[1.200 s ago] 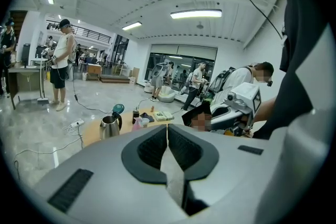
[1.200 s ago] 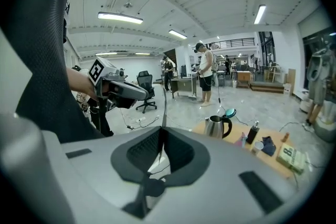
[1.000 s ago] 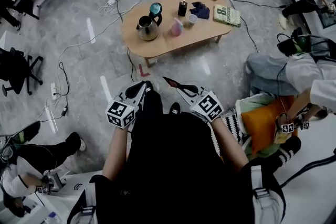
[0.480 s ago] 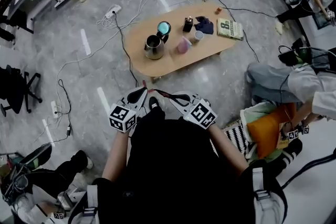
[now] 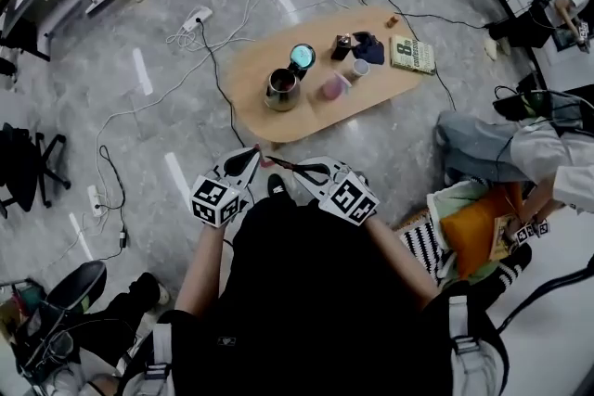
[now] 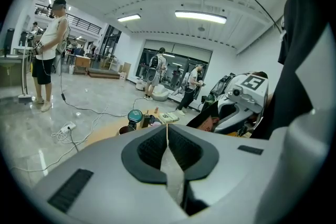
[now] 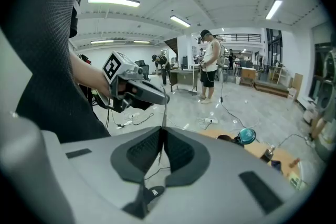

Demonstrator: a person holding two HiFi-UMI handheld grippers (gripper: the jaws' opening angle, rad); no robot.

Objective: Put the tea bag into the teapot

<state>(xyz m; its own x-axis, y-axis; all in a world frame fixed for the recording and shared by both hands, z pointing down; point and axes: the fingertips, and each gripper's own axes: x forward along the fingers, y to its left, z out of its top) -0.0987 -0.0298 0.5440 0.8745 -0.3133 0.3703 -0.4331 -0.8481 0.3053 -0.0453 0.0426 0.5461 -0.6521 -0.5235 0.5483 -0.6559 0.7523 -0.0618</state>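
Across the floor on the low table [image 5: 249, 74], the teapot [image 5: 281, 89] is standing well apart from both tongs. The left gripper [image 6: 167, 134] and the right gripper [image 7: 163, 134] are each pressing their jaws together; whether the right is pinching a tea bag is unclear.

Teapot [image 5: 282, 88] shiny metal; table [image 5: 249, 74] matt wood; floor [image 5: 371, 146] glossy stone

Bare floor [image 5: 371, 139] before table [image 5: 252, 70], cables [image 5: 183, 36] alongside, pink cup [image 5: 334, 88] beside teapot [image 5: 281, 88]
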